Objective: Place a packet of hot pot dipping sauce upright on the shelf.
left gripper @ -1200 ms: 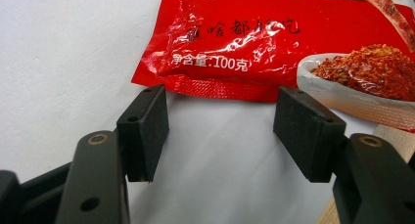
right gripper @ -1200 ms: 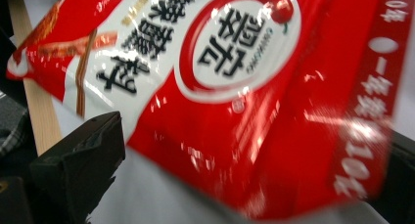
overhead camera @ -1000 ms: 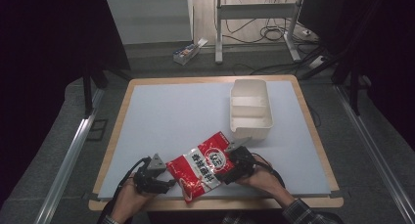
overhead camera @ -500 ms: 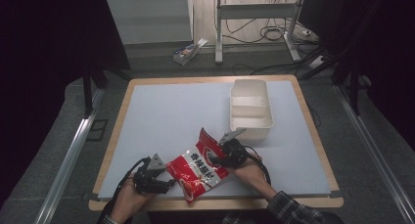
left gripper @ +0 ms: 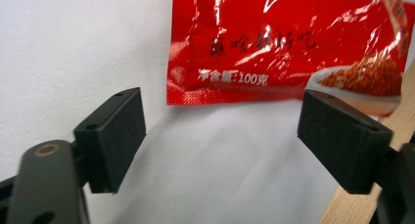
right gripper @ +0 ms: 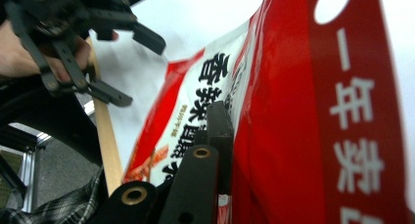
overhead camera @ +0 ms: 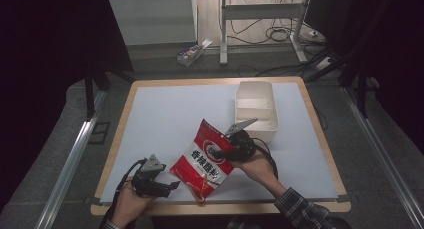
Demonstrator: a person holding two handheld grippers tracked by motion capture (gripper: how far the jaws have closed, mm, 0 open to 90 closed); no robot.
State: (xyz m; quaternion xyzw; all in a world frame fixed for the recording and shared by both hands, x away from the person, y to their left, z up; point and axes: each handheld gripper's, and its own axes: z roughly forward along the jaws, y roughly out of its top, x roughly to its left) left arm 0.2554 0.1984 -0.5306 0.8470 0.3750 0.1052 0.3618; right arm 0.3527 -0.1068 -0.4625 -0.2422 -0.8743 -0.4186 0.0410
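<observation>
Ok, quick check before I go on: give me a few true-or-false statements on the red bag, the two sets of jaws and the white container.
1. The right gripper is clamped on the red snack bag. True.
2. The left gripper also grips the bag. False: its jaws have just been opening and stand apart, with bare table between them and the bag's edge beyond their tips.
3. The bag lies flat on the table. False: its held end is raised, the lower end near the table's front edge.
4. The white container stands on the table behind the bag. True.
5. The bag is already inside the container. False: it is outside, in front of it.
</observation>
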